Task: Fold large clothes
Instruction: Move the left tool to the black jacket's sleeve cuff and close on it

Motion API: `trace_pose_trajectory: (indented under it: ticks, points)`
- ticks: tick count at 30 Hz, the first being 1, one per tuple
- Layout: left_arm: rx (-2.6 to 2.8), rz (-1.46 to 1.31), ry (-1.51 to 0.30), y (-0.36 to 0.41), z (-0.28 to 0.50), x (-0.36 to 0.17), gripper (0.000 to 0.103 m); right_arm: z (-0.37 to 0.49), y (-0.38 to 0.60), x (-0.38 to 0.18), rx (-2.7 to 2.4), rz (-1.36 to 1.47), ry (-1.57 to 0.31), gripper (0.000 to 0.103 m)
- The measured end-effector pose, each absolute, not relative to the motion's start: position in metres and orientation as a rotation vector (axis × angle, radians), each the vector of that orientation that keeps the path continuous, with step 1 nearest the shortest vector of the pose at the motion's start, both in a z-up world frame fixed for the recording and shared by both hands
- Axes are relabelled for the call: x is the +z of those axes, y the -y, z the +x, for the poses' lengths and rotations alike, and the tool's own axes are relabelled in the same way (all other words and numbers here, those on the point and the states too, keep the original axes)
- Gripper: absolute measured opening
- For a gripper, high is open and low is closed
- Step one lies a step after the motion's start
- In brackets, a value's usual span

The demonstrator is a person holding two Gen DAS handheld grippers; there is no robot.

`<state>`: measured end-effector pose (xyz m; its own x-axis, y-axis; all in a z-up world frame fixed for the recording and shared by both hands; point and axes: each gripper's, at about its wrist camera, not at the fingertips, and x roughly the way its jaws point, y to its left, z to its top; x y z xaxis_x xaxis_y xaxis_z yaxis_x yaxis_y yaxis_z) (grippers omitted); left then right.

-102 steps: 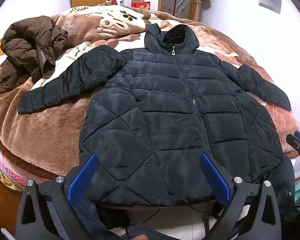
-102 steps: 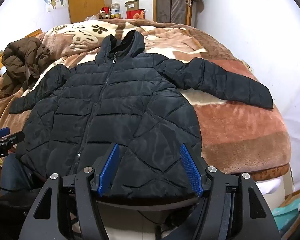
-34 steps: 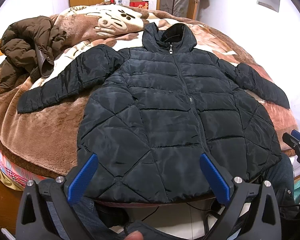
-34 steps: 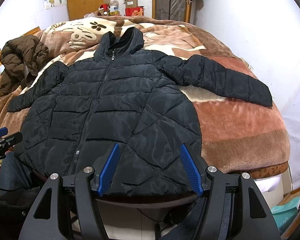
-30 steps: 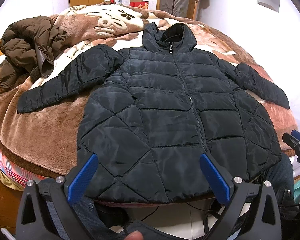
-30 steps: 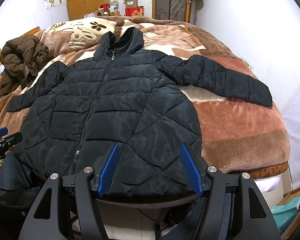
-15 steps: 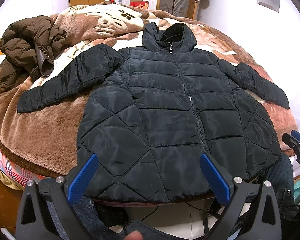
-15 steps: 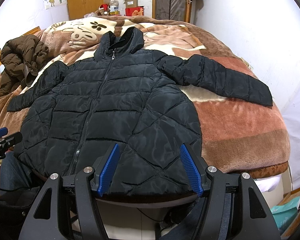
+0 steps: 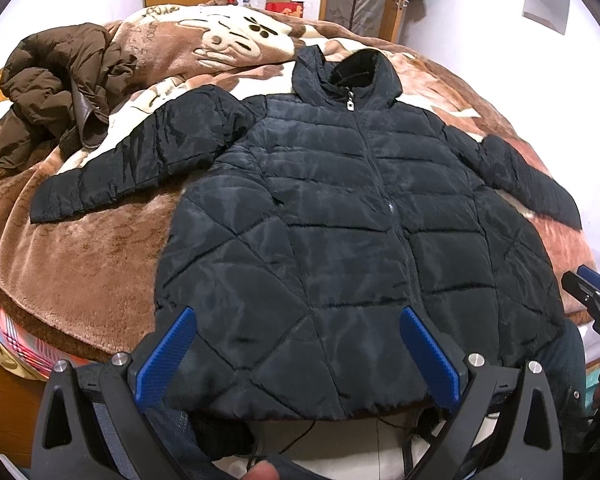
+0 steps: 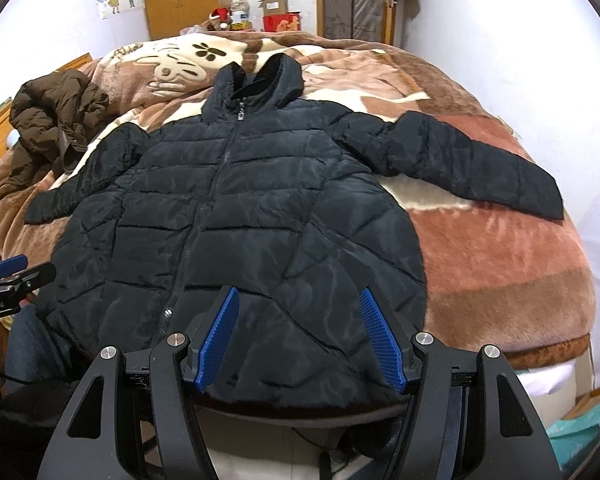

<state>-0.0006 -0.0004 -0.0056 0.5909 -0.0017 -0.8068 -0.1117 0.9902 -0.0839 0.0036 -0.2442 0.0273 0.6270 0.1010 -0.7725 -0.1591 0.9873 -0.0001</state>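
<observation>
The black jacket (image 9: 340,232) lies face up and zipped on the bed (image 9: 80,264), spread flat, its hem hanging just over the bed's near edge and its hood (image 9: 348,76) pointing away. Both sleeves stick out to the sides: the left sleeve (image 9: 140,164) angles off toward a brown coat (image 9: 56,88) heaped beside the jacket's left shoulder, and the right sleeve (image 10: 468,164) stretches out across the blanket on the other side.

The left gripper (image 9: 296,344) hovers over the hem with its jaws wide apart and nothing between them. The right gripper (image 10: 298,330) hovers over the hem's right half, jaws also apart though somewhat narrower, and empty too.

By my reading, folding has not begun: the jacket is laid out and no part is turned over yet. The likely first fold brings a sleeve in across the chest, so a gripper must reach past the hem to a cuff, pinch the puffy fabric firmly, and carry it over the zipper (image 9: 376,168) without dragging the body askew.
</observation>
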Motion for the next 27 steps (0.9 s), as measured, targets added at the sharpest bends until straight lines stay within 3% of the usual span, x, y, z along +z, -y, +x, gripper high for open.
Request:
trace_pose_trajectory:
  ticks: [19,27]
  points:
    - [0.204,-0.236,-0.917,-0.123,0.081,-0.029,0.103,0.107,0.170,0.022,0.280,-0.165,-0.876,0.064]
    - [0.333,-0.333,-0.946,-0.198,0.111,-0.057,0.097,0.147,0.143,0.009,0.309,-0.191,-0.889,0.064]
